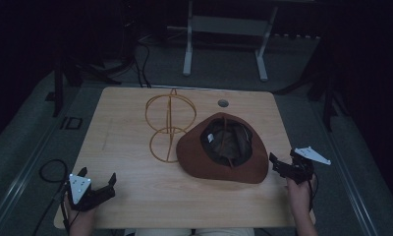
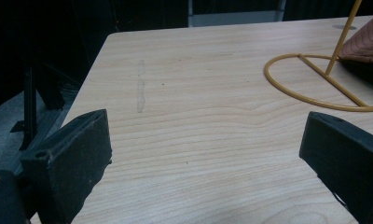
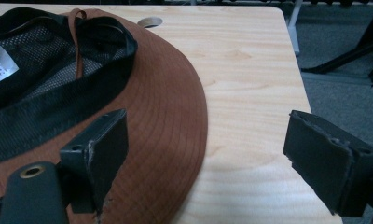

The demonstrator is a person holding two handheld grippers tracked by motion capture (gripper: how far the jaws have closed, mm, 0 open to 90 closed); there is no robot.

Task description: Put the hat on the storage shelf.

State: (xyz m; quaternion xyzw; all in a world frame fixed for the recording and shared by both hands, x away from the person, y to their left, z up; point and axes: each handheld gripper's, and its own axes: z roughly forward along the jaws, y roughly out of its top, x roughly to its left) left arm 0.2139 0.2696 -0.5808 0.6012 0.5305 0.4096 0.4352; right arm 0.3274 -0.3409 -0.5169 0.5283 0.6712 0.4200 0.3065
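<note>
I am bringing my wide-open right tool (image 1: 283,166) to the hat (image 1: 194,156) brim at 3 o'clock; bite the edge only.

The hat (image 1: 224,150) lies upside down on the worktop (image 1: 135,191), right of the middle. The wire stand (image 1: 169,123) is just left of it, and the hat's edge seems to touch the stand. The left tongs (image 1: 97,180) sit at the near left corner. The right tongs (image 1: 283,160) are just right of the hat.
</note>
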